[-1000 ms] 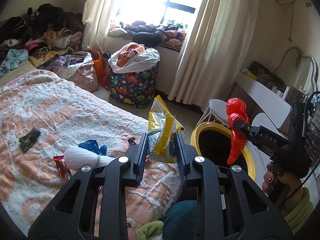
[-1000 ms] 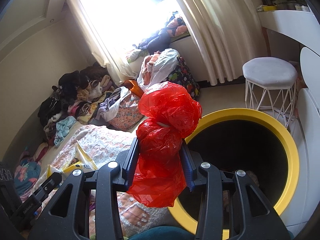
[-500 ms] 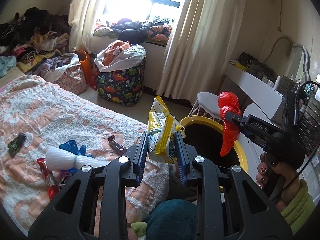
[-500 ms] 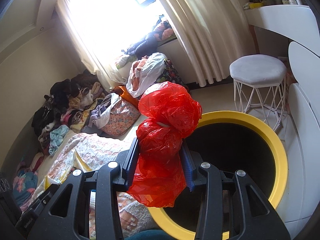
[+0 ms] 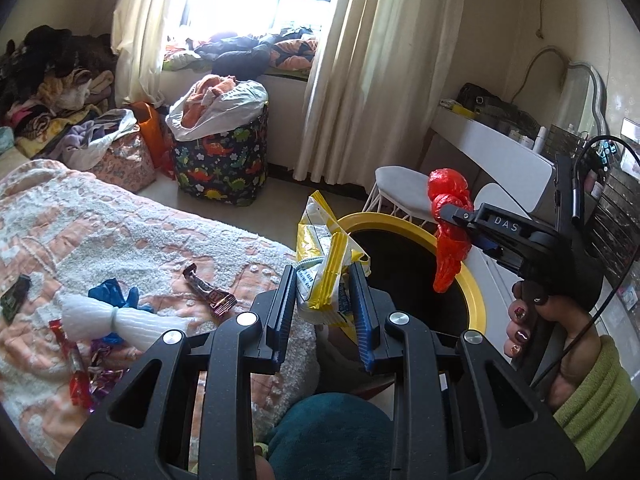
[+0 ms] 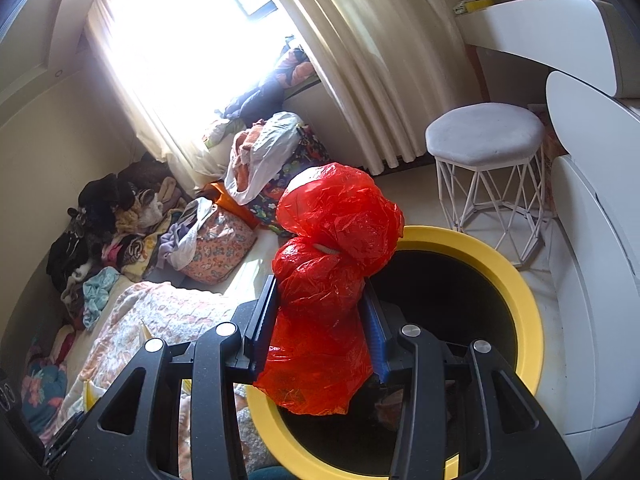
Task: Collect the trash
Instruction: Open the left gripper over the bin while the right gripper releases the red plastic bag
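Observation:
My left gripper (image 5: 323, 280) is shut on a yellow and white snack bag (image 5: 324, 264), held at the bed's edge just left of the yellow-rimmed black bin (image 5: 472, 280). My right gripper (image 6: 324, 292) is shut on a crumpled red plastic bag (image 6: 332, 256) and holds it over the bin's near-left rim (image 6: 528, 300). The red bag also shows in the left wrist view (image 5: 450, 232), hanging above the bin's opening. More trash lies on the bed: a brown wrapper (image 5: 208, 290), a white tied bag (image 5: 116, 318), a blue scrap (image 5: 110, 292), red wrappers (image 5: 76, 372).
The patterned bedspread (image 5: 100, 232) fills the left. A white stool (image 6: 486, 160) stands behind the bin, a white desk (image 6: 560, 32) to the right. A dinosaur-print hamper (image 5: 222, 160) and clothes piles (image 6: 104, 232) stand by the window curtains (image 5: 380, 60).
Both grippers have shifted right toward the bin with their loads. The bin now sits closer and more central in both views; the grips have not changed.

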Motion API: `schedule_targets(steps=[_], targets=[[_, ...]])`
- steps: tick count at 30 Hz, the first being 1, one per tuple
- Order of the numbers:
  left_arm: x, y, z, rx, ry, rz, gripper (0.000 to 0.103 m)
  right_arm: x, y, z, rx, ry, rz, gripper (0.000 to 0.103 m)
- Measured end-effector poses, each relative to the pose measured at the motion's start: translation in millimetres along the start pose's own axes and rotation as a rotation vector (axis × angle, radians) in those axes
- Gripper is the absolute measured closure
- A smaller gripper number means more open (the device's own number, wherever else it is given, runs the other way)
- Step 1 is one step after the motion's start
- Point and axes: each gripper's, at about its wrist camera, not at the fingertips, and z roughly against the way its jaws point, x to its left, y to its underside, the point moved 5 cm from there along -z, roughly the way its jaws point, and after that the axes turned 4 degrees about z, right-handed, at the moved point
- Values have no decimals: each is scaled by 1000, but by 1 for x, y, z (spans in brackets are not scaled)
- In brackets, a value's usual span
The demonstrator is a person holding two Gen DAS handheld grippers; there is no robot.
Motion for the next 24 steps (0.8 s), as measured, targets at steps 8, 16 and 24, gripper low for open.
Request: schedule_targets(steps=[8, 16, 24], targets=[[-16, 4, -17, 36, 34, -30, 82, -19, -1, -2, 4, 44, -33, 65], [-26, 9, -38, 76, 52, -56, 82, -35, 2, -5, 20, 65, -69, 65], [-39, 14, -58, 119, 65, -80, 82, -41, 3, -8, 33, 76, -83, 65]])
